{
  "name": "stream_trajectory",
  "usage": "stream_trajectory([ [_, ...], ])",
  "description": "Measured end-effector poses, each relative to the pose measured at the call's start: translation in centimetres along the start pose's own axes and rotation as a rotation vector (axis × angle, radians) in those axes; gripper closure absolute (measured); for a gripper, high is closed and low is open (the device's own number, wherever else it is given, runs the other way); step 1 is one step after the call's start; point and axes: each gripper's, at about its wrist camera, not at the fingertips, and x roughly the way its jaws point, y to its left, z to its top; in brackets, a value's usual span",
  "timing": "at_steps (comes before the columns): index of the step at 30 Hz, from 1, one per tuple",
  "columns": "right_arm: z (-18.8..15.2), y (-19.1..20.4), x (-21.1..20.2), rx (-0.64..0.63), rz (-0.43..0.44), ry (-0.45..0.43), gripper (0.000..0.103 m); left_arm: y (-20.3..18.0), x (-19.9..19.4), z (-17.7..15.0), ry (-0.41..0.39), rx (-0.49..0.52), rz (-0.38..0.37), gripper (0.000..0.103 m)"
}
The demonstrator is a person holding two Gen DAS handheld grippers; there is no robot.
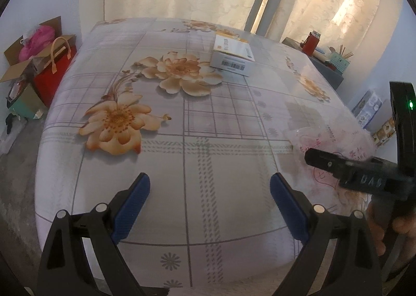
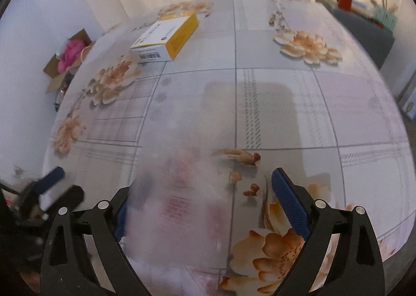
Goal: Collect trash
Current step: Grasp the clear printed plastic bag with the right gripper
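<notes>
A translucent plastic bag (image 1: 325, 145) with pink print lies near the right edge of the flowered table (image 1: 197, 119). In the right wrist view the bag (image 2: 182, 192) is a blur between the jaws and hides the left pad. The right pad (image 2: 288, 202) stands clear of it. My right gripper (image 2: 205, 181) is open wide, and in the left wrist view it (image 1: 319, 160) hovers over the bag. My left gripper (image 1: 210, 186) is open over bare cloth with nothing between its fingers, and it (image 2: 62, 184) also shows at the left of the right wrist view. A white and yellow box (image 1: 232, 54) lies at the far side.
Left of the table on the floor stand an open cardboard box (image 1: 23, 62) with pink stuff and a red carrier bag (image 1: 54, 72). At the back right, a side table holds a red jar (image 1: 310, 42). Curtains hang behind. Boxes (image 1: 369, 108) stand on the floor at the right.
</notes>
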Motion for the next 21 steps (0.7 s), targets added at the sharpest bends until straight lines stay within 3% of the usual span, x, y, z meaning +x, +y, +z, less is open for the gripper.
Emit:
stream_trajectory([
  [3,-0.2,0.7,0.1,-0.051,-0.055,-0.021,0.027,0.0,0.1,0.1,0.000,0.001,0.006,0.012],
  [8,0.0,0.6,-0.3,-0.056,-0.065,-0.048,0.060,-0.1,0.2,0.2,0.000,0.005,0.014,0.012],
  [11,-0.2,-0.2,-0.7,-0.033,-0.066,-0.059,0.072,-0.2,0.1,0.2,-0.002,0.013,0.017,0.012],
  [17,-0.5,-1.5,-1.1,0.025,-0.050,-0.070,0.086,-0.7,-0.2,0.2,-0.009,0.030,0.033,0.012],
  [21,-0.7,-2.5,-1.3,0.054,-0.038,-0.074,0.088,-1.0,-0.4,0.4,-0.017,0.039,0.044,0.012],
])
